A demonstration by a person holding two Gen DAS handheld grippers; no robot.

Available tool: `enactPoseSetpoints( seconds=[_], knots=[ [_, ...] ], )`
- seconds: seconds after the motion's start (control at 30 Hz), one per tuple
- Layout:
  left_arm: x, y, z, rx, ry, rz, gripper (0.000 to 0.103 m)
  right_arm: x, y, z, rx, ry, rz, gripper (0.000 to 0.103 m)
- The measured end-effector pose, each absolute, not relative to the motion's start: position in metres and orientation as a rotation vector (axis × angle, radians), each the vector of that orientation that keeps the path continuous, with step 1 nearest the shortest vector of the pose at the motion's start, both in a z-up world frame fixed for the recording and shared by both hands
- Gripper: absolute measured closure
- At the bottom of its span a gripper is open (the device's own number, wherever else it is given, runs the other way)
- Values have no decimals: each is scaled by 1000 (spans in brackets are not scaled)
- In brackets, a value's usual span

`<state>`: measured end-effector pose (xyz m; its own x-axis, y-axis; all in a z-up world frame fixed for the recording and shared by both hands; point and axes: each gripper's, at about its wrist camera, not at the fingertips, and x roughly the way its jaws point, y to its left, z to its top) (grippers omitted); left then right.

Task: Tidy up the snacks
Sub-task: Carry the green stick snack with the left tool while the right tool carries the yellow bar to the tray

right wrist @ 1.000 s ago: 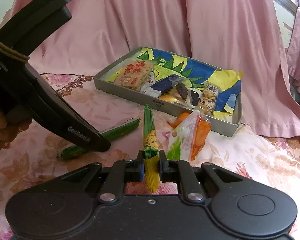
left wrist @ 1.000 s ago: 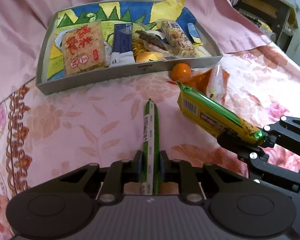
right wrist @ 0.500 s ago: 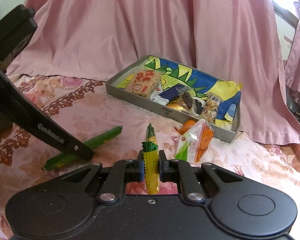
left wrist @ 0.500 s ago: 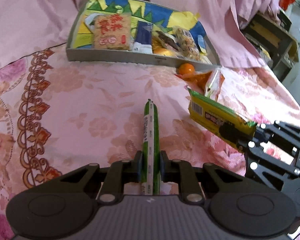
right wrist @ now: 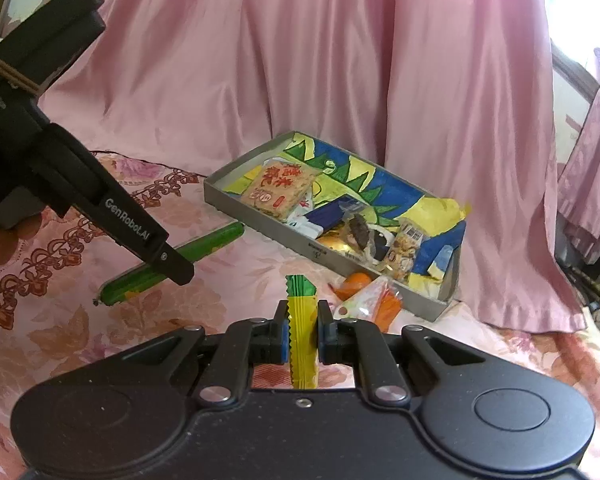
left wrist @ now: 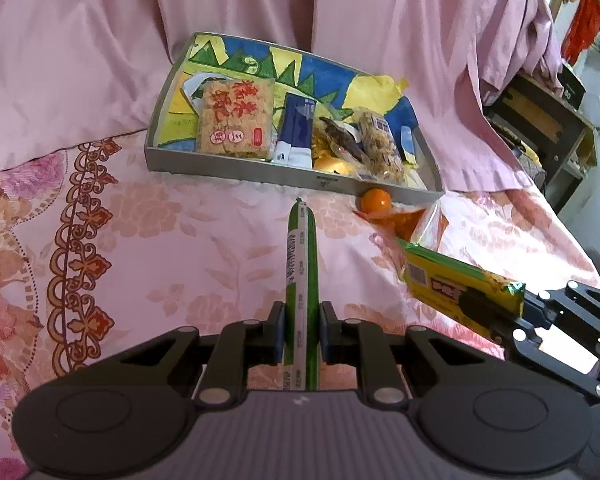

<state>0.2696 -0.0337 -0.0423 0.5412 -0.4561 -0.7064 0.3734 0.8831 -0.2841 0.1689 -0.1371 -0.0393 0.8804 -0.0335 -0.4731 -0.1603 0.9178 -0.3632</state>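
Left claw [left wrist: 300,336] angled down, clenched on green sausage stick [left wrist: 301,272], right claw [right wrist: 303,336] tilted shallower, gripping yellow-green snack bar [right wrist: 301,336], both short of the tray [left wrist: 260,172]

The left gripper [left wrist: 300,338] clamps a green sausage stick [left wrist: 301,280] pointing toward the grey tray [left wrist: 260,171] of snacks

Bare cloth [left wrist: 188,248] before tray [left wrist: 260,170]; orange [left wrist: 375,200] (right) blocks.
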Motion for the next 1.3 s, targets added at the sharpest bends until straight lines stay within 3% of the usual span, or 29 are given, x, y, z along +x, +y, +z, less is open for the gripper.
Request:
enactPoseSetpoints(
  seconds=[0.3,0.57,0.9,1.3],
  knots=[
    [286,-44,-32,-77,824,-506,85,175,-137,-18,-511,433,70,90],
    [353,-75,-11,-97,725,-485,85,232,-161,8,-552,368,49,90],
    [445,-118,-21,-87,611,-384,85,363,-226,16,-377,408,83,90],
    [476,-153,-57,-84,608,-328,85,443,-278,-3,-105,514,148,90]
  ],
)
